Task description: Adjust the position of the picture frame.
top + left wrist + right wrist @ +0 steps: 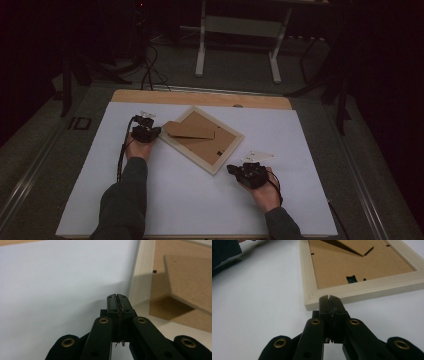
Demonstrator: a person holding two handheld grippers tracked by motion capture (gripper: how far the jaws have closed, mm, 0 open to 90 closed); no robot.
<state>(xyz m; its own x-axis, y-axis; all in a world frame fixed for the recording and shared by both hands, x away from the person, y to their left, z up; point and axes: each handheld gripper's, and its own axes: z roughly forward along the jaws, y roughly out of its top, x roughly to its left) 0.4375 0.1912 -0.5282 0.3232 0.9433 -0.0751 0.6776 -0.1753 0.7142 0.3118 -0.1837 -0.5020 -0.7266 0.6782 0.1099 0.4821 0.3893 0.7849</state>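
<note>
From above, your picture frame [202,139] lay face down mid-table, its stand [190,130] raised. Your left gripper [117,298] was clenched empty beside the frame's edge. Your right gripper [329,300] was likewise clenched empty at a corner; nothing looked started.

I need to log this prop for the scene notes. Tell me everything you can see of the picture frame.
The frame lies face down and askew on the white sheet. Its rim is pale wood; the back is a brown board with small black clips. A brown stand flap rises from the back, hinged up at an angle. Both tongs, left and right, are shut near opposite corners; whether either touches the frame cannot be told.
</note>
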